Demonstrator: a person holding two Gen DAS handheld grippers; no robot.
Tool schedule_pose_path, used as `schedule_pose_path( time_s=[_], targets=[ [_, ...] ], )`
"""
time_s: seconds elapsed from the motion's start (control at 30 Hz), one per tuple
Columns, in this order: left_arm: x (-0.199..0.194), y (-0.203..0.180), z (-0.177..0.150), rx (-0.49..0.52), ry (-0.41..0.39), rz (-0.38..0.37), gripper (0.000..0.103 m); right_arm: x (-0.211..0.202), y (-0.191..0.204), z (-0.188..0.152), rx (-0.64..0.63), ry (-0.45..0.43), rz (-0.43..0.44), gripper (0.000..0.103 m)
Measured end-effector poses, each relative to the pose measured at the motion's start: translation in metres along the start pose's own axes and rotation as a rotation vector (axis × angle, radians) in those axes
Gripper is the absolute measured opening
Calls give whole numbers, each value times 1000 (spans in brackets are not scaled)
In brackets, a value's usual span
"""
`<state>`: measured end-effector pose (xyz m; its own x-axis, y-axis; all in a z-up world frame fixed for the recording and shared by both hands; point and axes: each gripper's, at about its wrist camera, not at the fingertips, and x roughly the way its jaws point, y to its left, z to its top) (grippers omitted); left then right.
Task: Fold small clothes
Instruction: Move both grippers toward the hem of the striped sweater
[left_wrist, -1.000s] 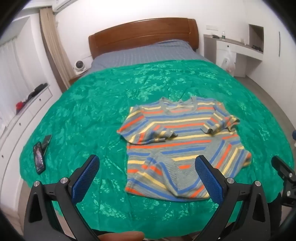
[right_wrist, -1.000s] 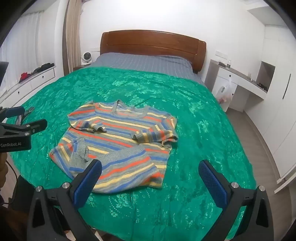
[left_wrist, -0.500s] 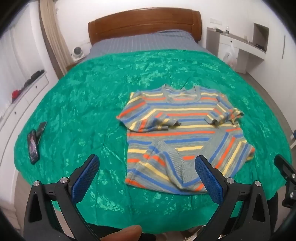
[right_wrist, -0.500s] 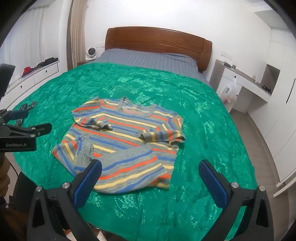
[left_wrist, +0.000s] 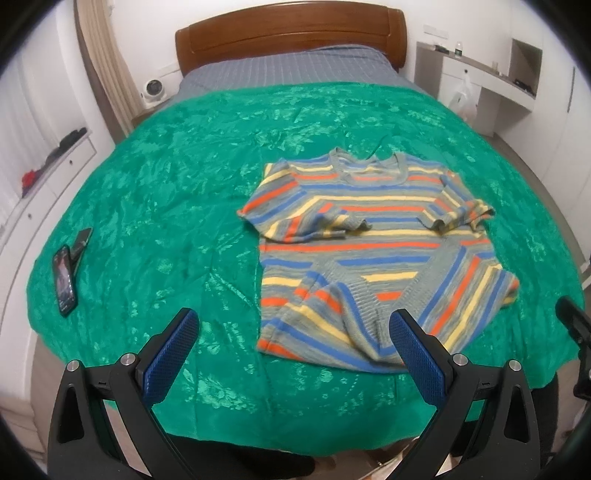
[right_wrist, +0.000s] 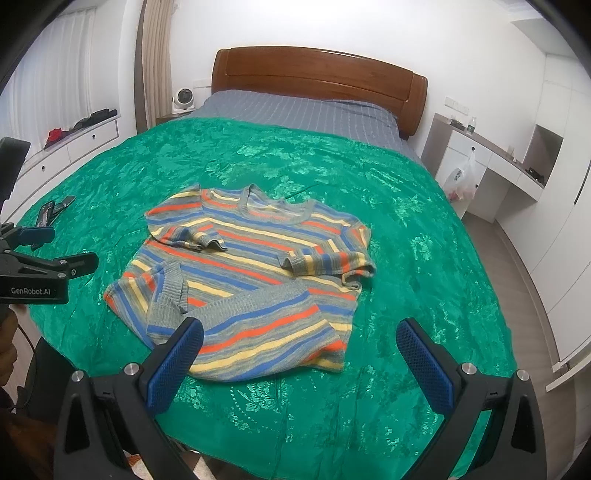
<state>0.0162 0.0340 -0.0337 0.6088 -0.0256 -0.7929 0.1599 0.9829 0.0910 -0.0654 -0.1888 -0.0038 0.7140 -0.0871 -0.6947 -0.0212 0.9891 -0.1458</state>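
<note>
Left wrist view shows the left gripper (left_wrist: 290, 334) with its fingers spread wide and empty, hovering at the bed's foot edge, the striped sweater (left_wrist: 373, 254) lying just ahead and slightly to its right, hem nearest and collar pointing toward the headboard (left_wrist: 291, 40). From the right wrist view the right gripper (right_wrist: 299, 349) is equally open, the sweater ahead and to its left, so both look about equally near. It rests flat, sleeves folded in, on a green bedspread (right_wrist: 406, 206), with a phone (left_wrist: 64, 278) off left and a white desk (right_wrist: 491, 162) by the far wall.

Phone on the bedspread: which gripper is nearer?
Left. The left gripper hangs near the bed's foot edge beside the phone; the right gripper sits farther across, past the striped sweater.
</note>
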Motion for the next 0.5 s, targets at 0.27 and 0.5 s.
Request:
schedule_pose_path(
  time_s=[0.27,0.5],
  targets=[
    [11,7,-3,18,17,-36,103,5,1,-4,-1,20,15,103],
    [20,23,-8,36,27,-80,103,7,-7,-10,-10,25,17,103]
  ],
)
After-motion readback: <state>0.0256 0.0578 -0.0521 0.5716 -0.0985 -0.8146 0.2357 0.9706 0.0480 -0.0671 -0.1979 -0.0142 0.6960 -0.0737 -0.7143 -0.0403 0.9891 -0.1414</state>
